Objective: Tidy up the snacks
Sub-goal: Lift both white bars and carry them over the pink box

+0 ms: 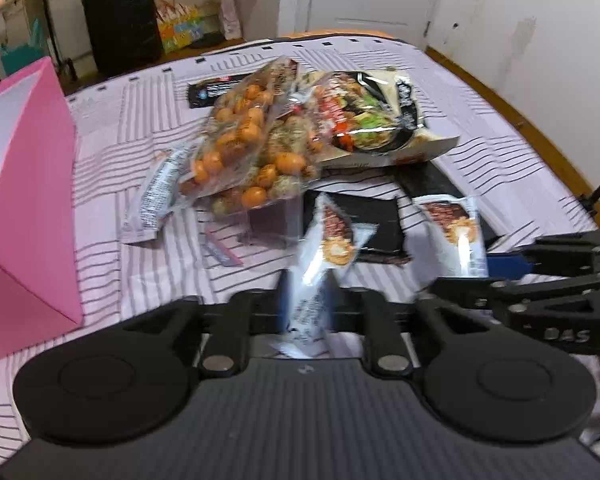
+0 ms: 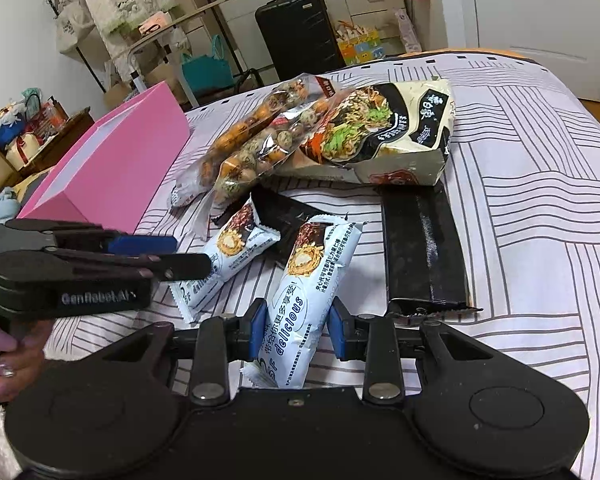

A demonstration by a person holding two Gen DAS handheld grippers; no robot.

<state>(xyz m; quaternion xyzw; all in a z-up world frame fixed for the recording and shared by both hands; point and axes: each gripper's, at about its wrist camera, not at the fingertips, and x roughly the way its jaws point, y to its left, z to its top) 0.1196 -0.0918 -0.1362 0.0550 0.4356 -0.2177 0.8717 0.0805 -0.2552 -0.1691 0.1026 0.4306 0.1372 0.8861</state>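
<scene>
Blurred wafer packet (image 1: 312,280) between left tongs (image 1: 306,308), lower end hidden

**Non-task items in view**

Striped bedsheet (image 2: 540,208) covers the bed, white with dark lines. Black suitcase (image 2: 300,36) stands upright on the floor beyond the bed's far edge. Colourful carton (image 2: 360,46) sits just beside it, on its right. Teal bag (image 2: 206,72) rests near a clothes rack (image 2: 116,4) hung with pale garments. White door (image 2: 540,12) is closed at the far right.
</scene>
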